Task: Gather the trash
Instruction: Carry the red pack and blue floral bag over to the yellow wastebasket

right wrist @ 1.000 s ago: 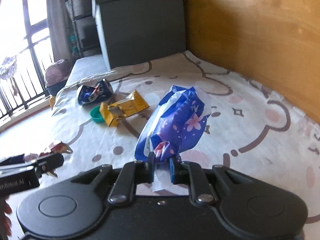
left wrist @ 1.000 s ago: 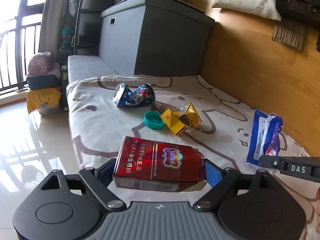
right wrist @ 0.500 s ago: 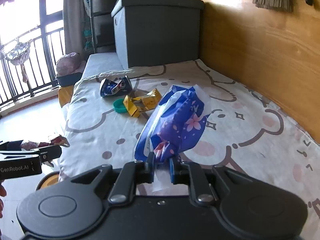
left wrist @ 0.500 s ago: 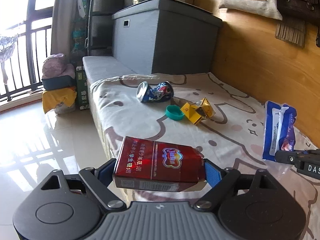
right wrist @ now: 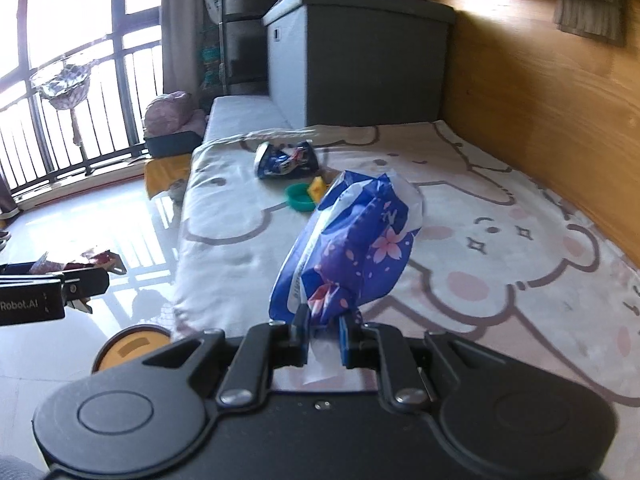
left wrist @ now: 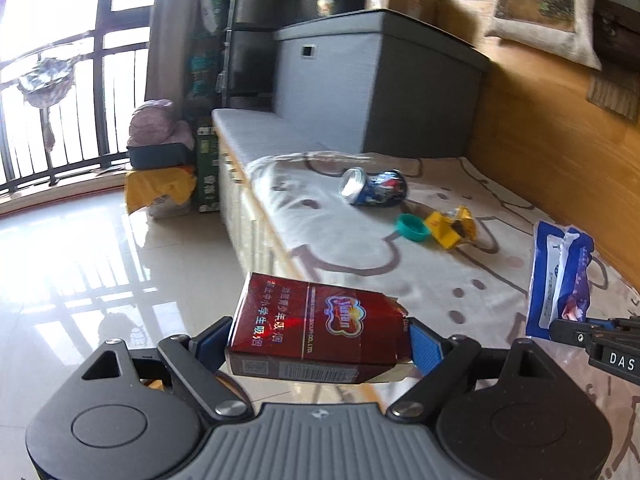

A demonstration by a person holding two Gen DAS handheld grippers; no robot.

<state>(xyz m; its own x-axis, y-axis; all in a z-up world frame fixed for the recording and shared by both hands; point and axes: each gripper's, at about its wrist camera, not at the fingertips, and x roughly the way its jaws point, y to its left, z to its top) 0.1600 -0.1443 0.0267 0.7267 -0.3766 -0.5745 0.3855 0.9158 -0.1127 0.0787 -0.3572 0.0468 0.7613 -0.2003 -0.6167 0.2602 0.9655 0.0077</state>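
Left gripper (left wrist: 318,340) clamps the red cigarette pack (left wrist: 316,336) crosswise; right gripper (right wrist: 324,330) pinches the blue wrapper (right wrist: 352,248), apparently upright; both now farther back from the bed (left wrist: 360,256).

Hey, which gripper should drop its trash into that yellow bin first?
Probably left. The left gripper holds the red box out over the floor, past the bed edge, on the side where the yellow bin sits. The right gripper holds the blue wrapper above the bed.
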